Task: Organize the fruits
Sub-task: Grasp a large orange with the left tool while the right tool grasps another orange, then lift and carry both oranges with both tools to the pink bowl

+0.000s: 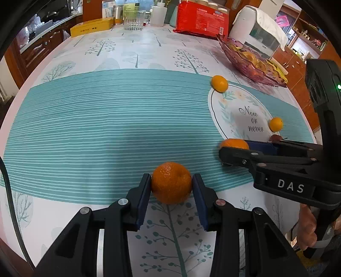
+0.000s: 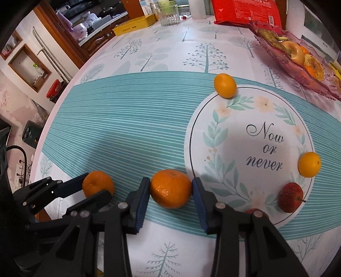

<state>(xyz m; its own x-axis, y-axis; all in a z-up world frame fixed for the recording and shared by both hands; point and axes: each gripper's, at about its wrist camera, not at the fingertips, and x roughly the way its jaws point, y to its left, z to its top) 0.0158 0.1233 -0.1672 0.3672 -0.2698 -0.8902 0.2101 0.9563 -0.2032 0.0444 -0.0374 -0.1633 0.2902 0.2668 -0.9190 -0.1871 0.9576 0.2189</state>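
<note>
In the left wrist view my left gripper [image 1: 171,183] is shut on a mandarin [image 1: 170,192] that rests on the teal striped cloth. My right gripper [image 2: 171,187] grips a second mandarin [image 2: 170,191] just left of the printed white circle, its blue pads against both sides. Each gripper also shows in the other's view: the right gripper [image 1: 234,149] at the right, the left gripper [image 2: 97,186] at the lower left. Two small yellow-orange fruits [image 2: 225,85] [image 2: 309,164] and a red fruit [image 2: 291,197] lie on the circle's edge. Another red fruit [image 2: 251,211] is mostly hidden behind my right finger.
A pink glass fruit bowl [image 2: 319,89] with fruit in it stands at the back right. Along the far edge are a red packet [image 2: 245,10], a drinking glass [image 2: 169,15] and a yellow box [image 2: 134,25]. The table's edge curves down the left side.
</note>
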